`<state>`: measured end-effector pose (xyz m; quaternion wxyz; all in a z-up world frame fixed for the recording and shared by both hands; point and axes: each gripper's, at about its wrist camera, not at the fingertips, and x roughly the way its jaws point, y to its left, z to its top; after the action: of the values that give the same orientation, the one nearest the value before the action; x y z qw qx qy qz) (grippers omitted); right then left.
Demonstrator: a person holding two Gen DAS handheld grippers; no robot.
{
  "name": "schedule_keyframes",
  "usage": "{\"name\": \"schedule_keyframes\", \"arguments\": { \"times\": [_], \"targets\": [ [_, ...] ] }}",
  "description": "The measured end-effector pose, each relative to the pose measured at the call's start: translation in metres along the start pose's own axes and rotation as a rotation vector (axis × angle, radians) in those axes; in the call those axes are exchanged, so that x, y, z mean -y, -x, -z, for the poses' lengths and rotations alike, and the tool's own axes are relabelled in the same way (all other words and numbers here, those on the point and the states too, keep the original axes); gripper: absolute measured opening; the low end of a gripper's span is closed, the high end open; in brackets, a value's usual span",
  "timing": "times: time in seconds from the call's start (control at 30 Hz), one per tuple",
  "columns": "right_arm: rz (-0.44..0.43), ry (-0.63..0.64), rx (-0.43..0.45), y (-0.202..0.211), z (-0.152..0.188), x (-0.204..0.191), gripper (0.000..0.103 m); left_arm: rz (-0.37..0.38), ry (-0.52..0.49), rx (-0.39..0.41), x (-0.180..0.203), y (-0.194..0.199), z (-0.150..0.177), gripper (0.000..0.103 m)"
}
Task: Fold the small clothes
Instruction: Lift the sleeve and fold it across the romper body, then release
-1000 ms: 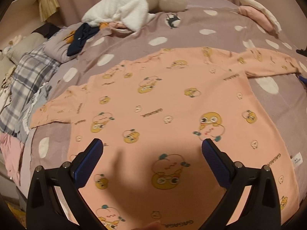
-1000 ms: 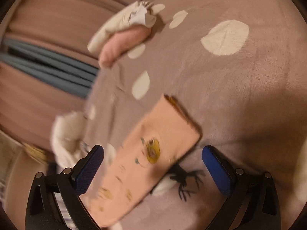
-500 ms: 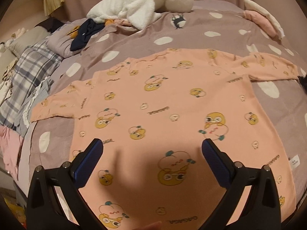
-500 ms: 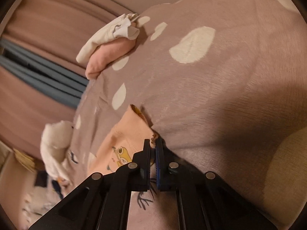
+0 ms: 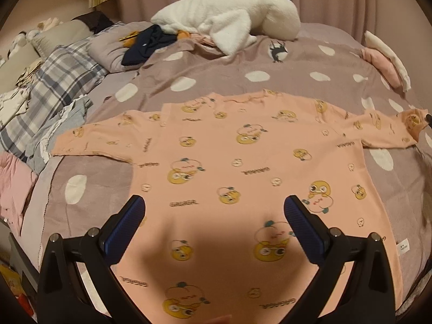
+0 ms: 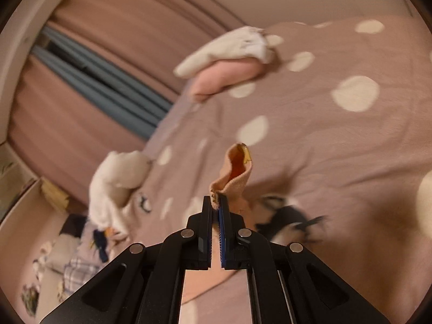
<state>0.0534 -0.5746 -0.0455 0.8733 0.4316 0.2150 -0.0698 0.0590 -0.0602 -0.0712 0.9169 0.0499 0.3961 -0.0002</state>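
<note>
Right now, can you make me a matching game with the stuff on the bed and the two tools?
Things:
1. left tool
2. right tool
3. white fluffy blanket
4. peach shirt

States:
A. spread flat on the dotted bedcover
B. shut on the shirt's sleeve cuff
C. heaped at the far end of the bed
D. open above the shirt

Pairs: 1-D, 2-B, 3-C, 4-A

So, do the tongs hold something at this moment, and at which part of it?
The right tongs are shut on the cuff end of the peach shirt's sleeve, lifting it off the bed. The left tongs are open above the shirt and hold nothing.
</note>
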Motion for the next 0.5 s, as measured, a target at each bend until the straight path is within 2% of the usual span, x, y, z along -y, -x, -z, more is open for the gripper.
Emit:
{"name": "schedule_keyframes", "arguments": {
  "times": [0.13,0.27,0.37,0.5],
  "targets": [
    [0.028,0.105,-0.047,-0.012,0.009,-0.039,0.003,0.008,0.061,0.008,-0.024,0.008,-0.006,0.103],
    [-0.025,0.142,-0.112,-0.030,0.021,-0.082,0.003,0.047,0.111,0.018,-0.051,0.018,-0.008,0.103],
    [-0.028,0.221,-0.150,-0.038,0.041,-0.121,0.003,0.067,0.162,0.021,-0.073,0.025,-0.008,0.103],
    [-0.059,0.296,-0.226,-0.056,0.072,-0.170,0.003,0.067,0.178,-0.016,-0.098,0.029,-0.003,0.103]
  ]
}}
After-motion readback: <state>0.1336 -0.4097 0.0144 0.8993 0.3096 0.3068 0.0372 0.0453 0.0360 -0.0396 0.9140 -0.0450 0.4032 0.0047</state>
